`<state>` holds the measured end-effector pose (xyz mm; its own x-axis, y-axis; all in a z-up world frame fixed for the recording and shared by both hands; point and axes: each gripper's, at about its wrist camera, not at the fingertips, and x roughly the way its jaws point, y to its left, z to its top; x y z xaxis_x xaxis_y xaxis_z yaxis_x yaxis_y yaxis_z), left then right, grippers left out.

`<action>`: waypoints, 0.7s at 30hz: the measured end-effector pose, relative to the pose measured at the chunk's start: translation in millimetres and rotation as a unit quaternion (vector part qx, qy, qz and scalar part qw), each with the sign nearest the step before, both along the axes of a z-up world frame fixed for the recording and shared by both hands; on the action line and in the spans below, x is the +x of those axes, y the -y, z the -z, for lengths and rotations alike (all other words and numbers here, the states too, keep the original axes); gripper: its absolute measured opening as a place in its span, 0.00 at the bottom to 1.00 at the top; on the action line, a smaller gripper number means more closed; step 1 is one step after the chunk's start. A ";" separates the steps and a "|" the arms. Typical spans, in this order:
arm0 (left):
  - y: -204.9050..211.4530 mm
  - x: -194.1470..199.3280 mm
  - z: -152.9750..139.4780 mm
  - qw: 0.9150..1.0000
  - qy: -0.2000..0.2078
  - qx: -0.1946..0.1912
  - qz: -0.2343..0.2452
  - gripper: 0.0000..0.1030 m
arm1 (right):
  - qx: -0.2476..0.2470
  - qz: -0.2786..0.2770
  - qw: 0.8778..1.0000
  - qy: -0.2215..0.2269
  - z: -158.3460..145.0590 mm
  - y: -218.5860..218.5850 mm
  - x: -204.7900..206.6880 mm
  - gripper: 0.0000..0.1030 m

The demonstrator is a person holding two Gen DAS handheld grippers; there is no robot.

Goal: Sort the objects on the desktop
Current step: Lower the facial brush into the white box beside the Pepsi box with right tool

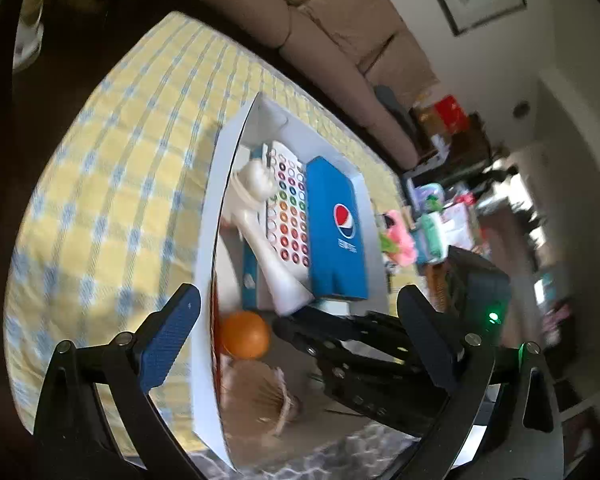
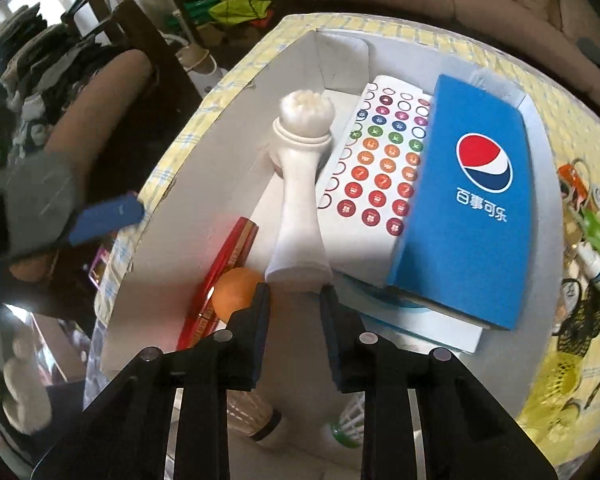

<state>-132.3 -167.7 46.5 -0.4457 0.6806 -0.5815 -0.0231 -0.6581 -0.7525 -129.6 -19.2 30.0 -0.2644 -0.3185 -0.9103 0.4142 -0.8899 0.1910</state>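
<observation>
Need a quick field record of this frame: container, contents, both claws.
container: white box on a yellow checked cloth
contents: white brush, sticker sheet, blue Pepsi booklet, orange ball, shuttlecock
right claw: at the white brush's base, jaws narrowly apart; grip not clear
left claw: open, straddling the box's wall, holding nothing
</observation>
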 end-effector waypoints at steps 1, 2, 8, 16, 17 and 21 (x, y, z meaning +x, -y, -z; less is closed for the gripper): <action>3.6 1.3 1.6 1.000 0.002 0.012 -0.005 0.96 | -0.008 0.004 1.000 0.003 0.5 -0.4 -1.5 0.15; 7.5 3.1 3.4 1.000 0.003 0.020 -0.011 0.96 | -0.018 0.011 1.000 0.009 1.3 -1.4 -4.6 0.15; 24.9 7.2 25.0 0.996 0.032 0.081 -0.033 0.95 | -0.041 0.030 0.999 0.013 -1.3 6.6 -12.2 0.13; 16.8 9.5 46.1 0.996 0.062 0.063 -0.025 0.90 | -0.018 0.037 0.999 -0.027 -16.5 9.1 -7.9 0.16; 14.8 10.7 45.2 0.997 0.059 0.051 -0.022 0.87 | -0.016 0.042 0.998 -0.035 -19.9 4.7 -7.7 0.16; 8.7 15.7 44.3 0.999 0.053 0.003 -0.009 0.64 | -0.016 0.050 0.997 -0.061 -35.2 -8.4 -14.2 0.17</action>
<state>-116.5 -176.4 2.2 -0.3931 0.6768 -0.6224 0.0685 -0.6535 -0.7538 -143.8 -10.9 65.2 -0.4048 -0.3131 -0.8592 0.3450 -0.9224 0.1736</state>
